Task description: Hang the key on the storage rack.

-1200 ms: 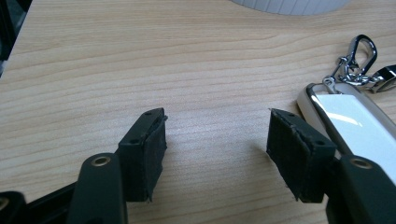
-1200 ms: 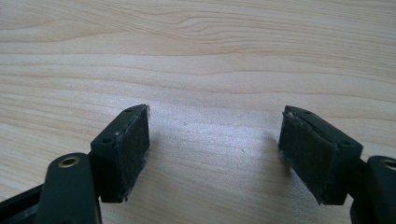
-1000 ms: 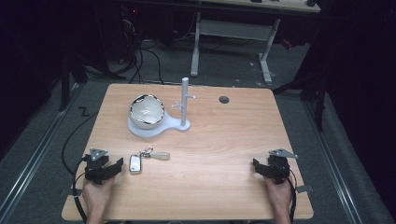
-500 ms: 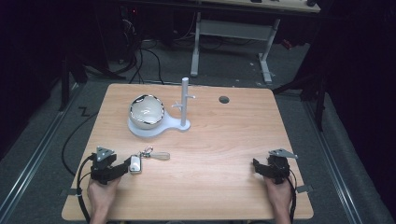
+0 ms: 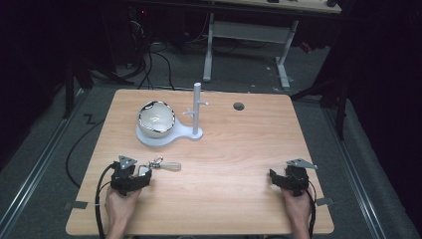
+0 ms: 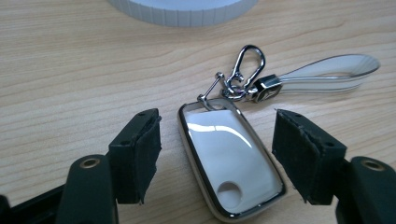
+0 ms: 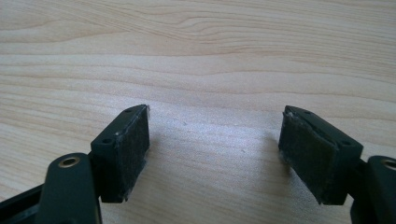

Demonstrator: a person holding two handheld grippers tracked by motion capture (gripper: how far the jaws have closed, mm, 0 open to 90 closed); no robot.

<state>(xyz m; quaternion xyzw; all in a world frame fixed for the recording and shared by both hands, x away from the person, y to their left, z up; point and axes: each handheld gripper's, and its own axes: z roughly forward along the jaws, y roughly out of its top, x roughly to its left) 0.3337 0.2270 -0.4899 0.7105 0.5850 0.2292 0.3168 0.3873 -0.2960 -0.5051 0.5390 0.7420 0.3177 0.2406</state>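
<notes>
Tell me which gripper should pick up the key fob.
Left. The left gripper has its open jaws on either side of the key fob. The right gripper is open over bare wood, far across the table.

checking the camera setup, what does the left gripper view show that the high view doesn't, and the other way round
The left gripper view alone gives detail: the key fob lies between the left gripper's open black fingers, untouched, with its carabiner clip and clear strap attached.

The high view alone shows the bowl, the upright peg post, the table's round hole and the right gripper.

Both show the fob, strap, wooden table and white stand base.
</notes>
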